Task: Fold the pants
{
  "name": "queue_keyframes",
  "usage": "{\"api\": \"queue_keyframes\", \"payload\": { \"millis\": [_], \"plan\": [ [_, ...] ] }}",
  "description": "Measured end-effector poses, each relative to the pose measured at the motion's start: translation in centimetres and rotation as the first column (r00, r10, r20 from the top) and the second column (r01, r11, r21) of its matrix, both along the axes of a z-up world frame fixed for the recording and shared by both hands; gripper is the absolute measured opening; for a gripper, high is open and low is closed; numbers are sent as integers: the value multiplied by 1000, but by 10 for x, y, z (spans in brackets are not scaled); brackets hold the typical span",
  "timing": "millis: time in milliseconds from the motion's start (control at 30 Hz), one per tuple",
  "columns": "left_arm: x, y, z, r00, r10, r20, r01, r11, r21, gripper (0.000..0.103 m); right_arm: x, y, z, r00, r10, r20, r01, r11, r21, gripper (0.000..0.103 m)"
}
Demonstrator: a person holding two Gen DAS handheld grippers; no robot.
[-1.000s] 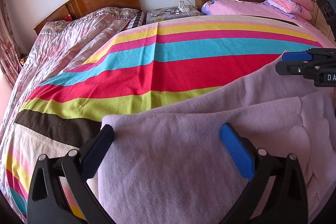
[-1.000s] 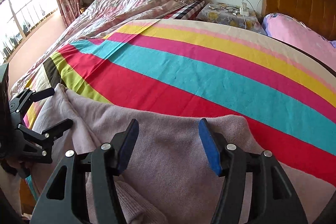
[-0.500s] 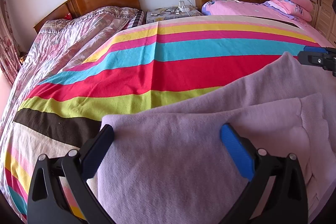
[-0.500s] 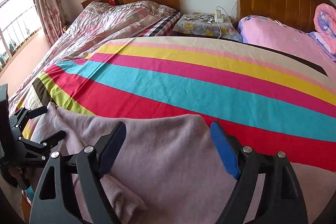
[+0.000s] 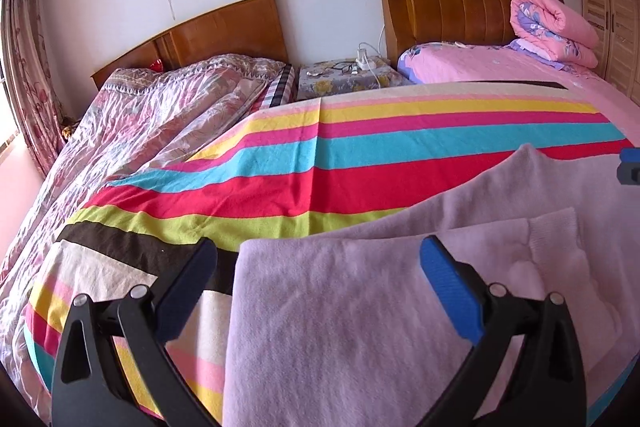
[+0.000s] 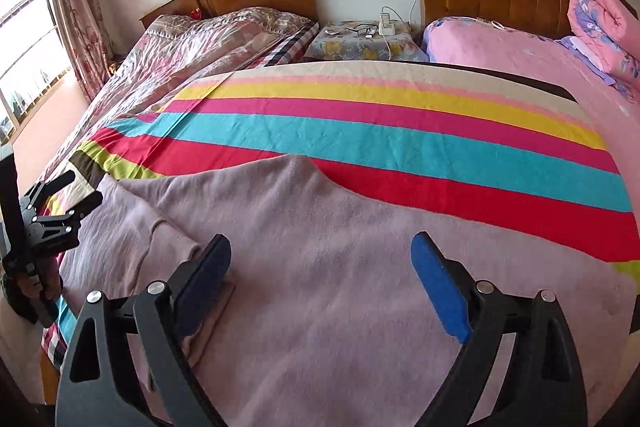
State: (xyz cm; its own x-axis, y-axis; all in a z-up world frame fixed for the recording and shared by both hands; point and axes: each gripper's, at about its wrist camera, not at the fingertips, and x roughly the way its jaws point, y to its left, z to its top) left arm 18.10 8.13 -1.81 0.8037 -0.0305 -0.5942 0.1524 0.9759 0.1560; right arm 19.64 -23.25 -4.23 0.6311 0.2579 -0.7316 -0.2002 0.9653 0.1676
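Note:
The lilac pants (image 5: 360,327) lie folded on a striped blanket (image 5: 320,179), their waistband end toward the right of the left wrist view. My left gripper (image 5: 318,247) hovers open over the pants' left edge, nothing between its fingers. In the right wrist view the pants (image 6: 320,211) spread across the near part of the blanket (image 6: 400,147), and my right gripper (image 6: 320,243) stands wide open above them, holding nothing. The left gripper (image 6: 84,187) shows at that view's left edge, open, held by a hand (image 6: 32,287). A blue tip of the right gripper (image 5: 630,167) peeks in at the right.
A second bed with a floral quilt (image 5: 160,107) lies to the left. A nightstand (image 5: 348,79) with cables stands between the headboards. A rolled pink quilt (image 5: 552,23) sits at the far right, beside a wardrobe (image 5: 612,7). A window (image 6: 28,39) is at the left.
Both grippers have drawn back and risen off the pants. The right jaws have spread wider, and the right gripper has slid toward the right edge of the left wrist view.

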Motion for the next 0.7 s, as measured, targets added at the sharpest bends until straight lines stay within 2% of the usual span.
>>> {"api": "queue_keyframes", "payload": {
  "millis": [67, 133, 233, 300, 333, 367, 400, 433, 500, 600, 633, 700],
  "plan": [
    [-28, -12, 14, 997, -76, 25, 76, 997, -8, 102, -32, 6, 1, 999, 49, 9, -49, 998, -31, 89],
    [-47, -24, 9, 993, -118, -9, 118, 993, 12, 102, -58, 9, -7, 996, 87, -10, -88, 995, -53, 89],
    [-61, -40, -24, 983, -150, -106, 156, 986, 53, 102, -83, 7, -26, 996, 79, -41, -82, 993, -82, 89],
    [-63, -49, -49, 979, -128, -160, 147, 983, 110, 102, -90, 5, -42, 995, 78, -64, -84, 992, -96, 89],
    [-64, -52, -62, 978, -120, -172, 145, 979, 144, 102, -91, 6, -51, 995, 63, -80, -74, 988, -134, 89],
    [-67, -48, -64, 982, -125, -139, 144, 981, 133, 102, -94, 6, -56, 995, 68, -67, -79, 981, -176, 89],
    [-66, -45, -65, 981, -119, -151, 137, 984, 118, 102, -100, 7, -57, 995, 87, -40, -93, 977, -190, 89],
    [-65, -43, -62, 979, -108, -170, 127, 986, 105, 102, -103, 5, -56, 995, 84, -49, -92, 978, -185, 89],
    [-72, -42, -50, 986, -87, -141, 105, 987, 124, 102, -110, -2, -49, 998, 47, -51, -56, 981, -185, 89],
    [-87, -50, -33, 984, -152, -95, 161, 983, 89, 102, -126, -2, -37, 999, 50, 4, -49, 986, -158, 89],
    [-89, -57, -34, 981, -171, -96, 179, 980, 87, 102, -130, 2, -36, 998, 60, 17, -56, 986, -156, 89],
    [-90, -72, -49, 970, -203, -135, 220, 966, 132, 102, -134, 9, -42, 996, 89, 15, -85, 984, -159, 89]
  ]
}}
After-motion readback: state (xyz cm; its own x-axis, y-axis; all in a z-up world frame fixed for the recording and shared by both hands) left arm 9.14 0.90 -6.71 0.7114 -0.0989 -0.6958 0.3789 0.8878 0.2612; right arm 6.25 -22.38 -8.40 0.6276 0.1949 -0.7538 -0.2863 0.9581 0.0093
